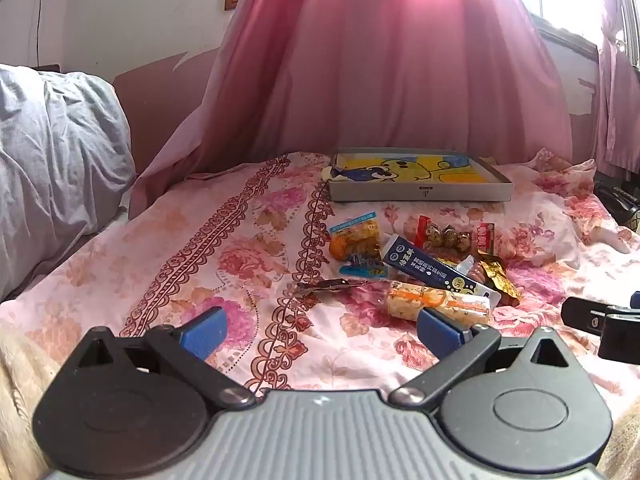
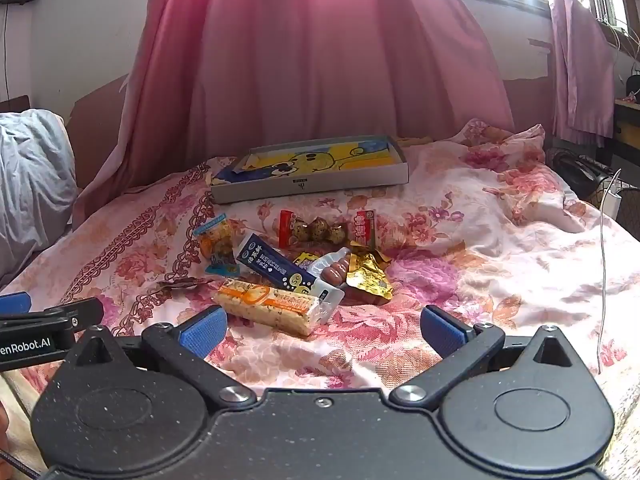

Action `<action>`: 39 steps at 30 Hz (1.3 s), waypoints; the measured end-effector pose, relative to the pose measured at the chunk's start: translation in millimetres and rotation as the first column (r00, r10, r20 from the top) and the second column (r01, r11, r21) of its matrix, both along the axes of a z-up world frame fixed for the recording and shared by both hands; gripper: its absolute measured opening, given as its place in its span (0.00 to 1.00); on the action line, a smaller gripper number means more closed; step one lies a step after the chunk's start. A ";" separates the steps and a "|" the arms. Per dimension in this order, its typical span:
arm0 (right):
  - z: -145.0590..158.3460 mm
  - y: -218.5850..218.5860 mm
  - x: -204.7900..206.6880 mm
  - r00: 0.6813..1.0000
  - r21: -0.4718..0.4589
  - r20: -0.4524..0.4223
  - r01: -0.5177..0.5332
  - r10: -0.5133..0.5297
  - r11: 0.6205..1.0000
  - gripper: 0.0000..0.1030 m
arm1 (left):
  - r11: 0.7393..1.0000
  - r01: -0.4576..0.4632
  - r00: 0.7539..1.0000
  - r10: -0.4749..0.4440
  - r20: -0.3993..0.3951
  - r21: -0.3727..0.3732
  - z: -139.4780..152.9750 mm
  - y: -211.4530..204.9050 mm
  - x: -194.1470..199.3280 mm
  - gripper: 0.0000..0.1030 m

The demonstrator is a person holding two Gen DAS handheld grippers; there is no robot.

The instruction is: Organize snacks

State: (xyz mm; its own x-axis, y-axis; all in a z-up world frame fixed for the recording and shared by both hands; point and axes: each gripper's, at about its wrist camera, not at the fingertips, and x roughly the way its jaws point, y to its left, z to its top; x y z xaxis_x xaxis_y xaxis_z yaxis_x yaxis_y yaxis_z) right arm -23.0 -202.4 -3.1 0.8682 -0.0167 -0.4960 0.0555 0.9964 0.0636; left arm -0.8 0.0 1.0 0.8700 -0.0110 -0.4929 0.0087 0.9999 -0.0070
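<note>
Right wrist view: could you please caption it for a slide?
Open right tongs face a pile of snacks before a shallow box on a floral bedspread.

Snack packets lie clustered on floral bedsheet: rice cracker bar (image 2: 267, 309) nearest, dark blue carton (image 2: 280, 269) leaning on it, quail egg pack (image 2: 318, 230), gold foil packet (image 2: 369, 274), blue-edged pack (image 2: 216, 246). Shallow grey box (image 2: 310, 182) sits beyond, open.

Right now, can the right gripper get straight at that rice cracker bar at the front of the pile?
Probably yes. The right gripper has its jaws open, and the rice cracker bar lies nearest, with only bare bedspread between.
</note>
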 end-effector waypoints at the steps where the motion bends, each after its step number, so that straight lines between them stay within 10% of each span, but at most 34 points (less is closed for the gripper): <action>1: 0.0 0.0 0.1 1.000 0.000 0.000 0.000 0.000 1.000 0.99 | 1.000 0.000 1.000 0.000 0.002 0.000 0.3 0.1 -0.4 1.00; 39: -1.1 0.8 1.3 1.000 0.000 -0.005 0.000 0.000 1.000 0.99 | 1.000 -0.009 1.000 0.009 -0.015 -0.009 -7.3 4.8 1.6 1.00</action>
